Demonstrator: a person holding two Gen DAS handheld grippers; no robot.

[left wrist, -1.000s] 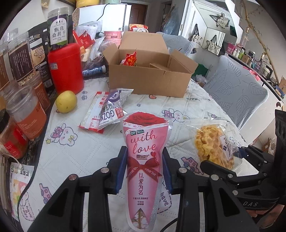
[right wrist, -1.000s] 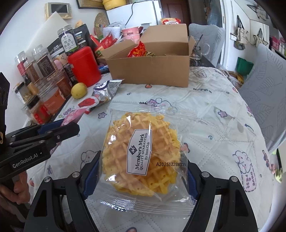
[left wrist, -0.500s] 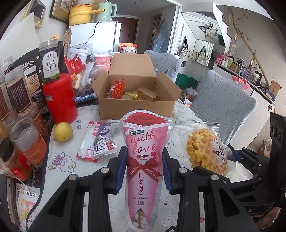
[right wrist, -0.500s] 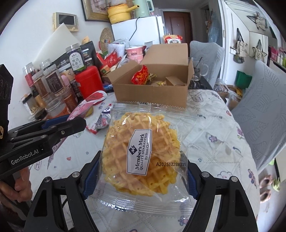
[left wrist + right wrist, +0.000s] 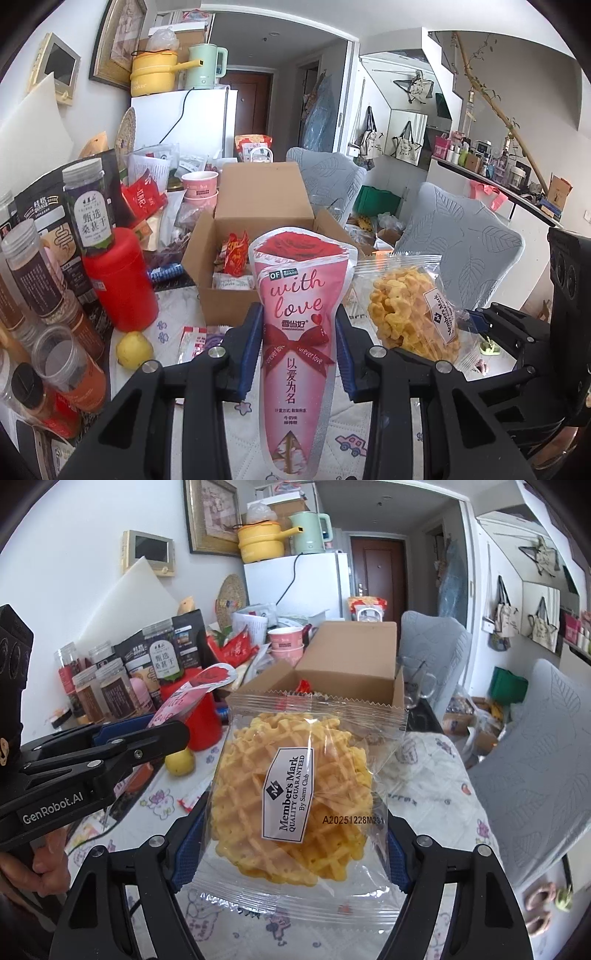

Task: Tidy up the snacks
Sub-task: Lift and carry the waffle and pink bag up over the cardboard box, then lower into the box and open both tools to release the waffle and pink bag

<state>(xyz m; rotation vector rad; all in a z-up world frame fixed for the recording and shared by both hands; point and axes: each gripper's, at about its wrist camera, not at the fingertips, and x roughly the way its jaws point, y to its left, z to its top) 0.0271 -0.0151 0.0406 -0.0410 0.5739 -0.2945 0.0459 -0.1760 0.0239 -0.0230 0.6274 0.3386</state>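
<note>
My left gripper (image 5: 298, 350) is shut on a tall pink "with love" snack pouch (image 5: 295, 332) and holds it upright in the air. My right gripper (image 5: 291, 842) is shut on a clear bag of yellow waffles (image 5: 295, 797), also lifted. The waffle bag shows in the left wrist view (image 5: 410, 314) to the right of the pouch. An open cardboard box (image 5: 258, 236) with several snacks inside stands on the table just beyond both; it also shows in the right wrist view (image 5: 347, 664). The left gripper (image 5: 110, 753) with the pouch (image 5: 192, 694) shows at the left there.
A red canister (image 5: 118, 273), several jars (image 5: 33, 273) and snack bags crowd the table's left side. A lemon (image 5: 133, 349) and flat snack packets (image 5: 195, 338) lie on the quilted tablecloth (image 5: 173, 310) in front of the box. Grey chairs (image 5: 461, 236) stand to the right.
Both grippers have risen and tilted up with their snacks, so the table has dropped in view and the box interior shows from higher and closer.
</note>
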